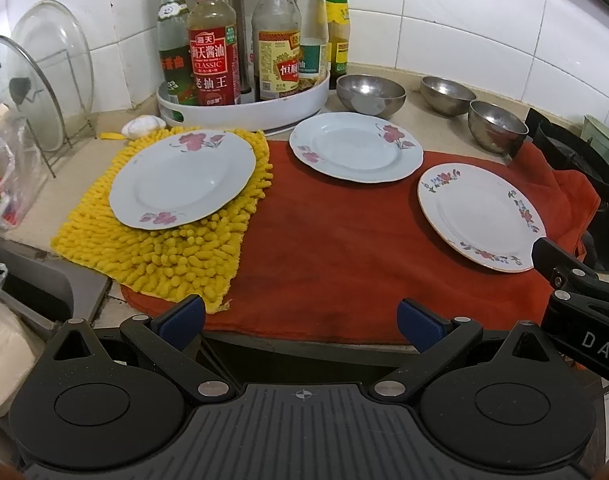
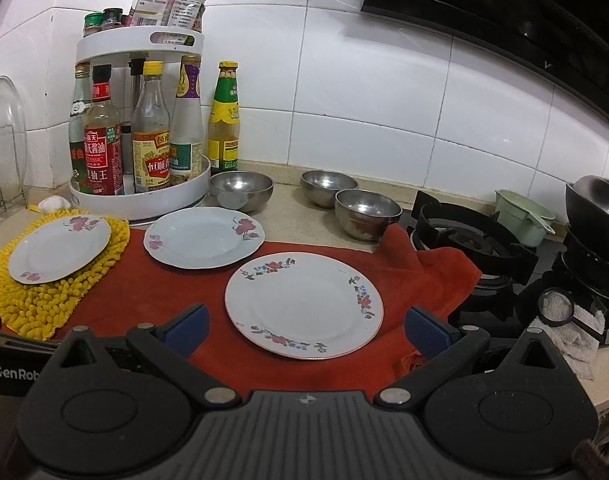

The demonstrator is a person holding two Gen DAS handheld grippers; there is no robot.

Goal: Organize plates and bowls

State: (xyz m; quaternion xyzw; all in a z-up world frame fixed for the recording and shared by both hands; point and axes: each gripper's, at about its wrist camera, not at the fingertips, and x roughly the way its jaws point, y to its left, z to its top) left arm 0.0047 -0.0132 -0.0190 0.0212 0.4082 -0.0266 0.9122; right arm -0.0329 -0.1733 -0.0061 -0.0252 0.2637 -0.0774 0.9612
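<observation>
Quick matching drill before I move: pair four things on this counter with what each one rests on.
Things
1. left pink-flower plate
2. multicolour-flower plate
3. steel bowl nearest the stove
4. soy sauce bottle

Rests on
A. white turntable tray
B. red cloth only
C. yellow chenille mat
D. bare counter, touching the cloth's edge

Pairs: 1-C, 2-B, 3-D, 4-A

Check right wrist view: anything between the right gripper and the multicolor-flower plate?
Nothing but bare red cloth. In the right wrist view the open right gripper hangs short of the multicolor-flower plate, not touching it.
</observation>
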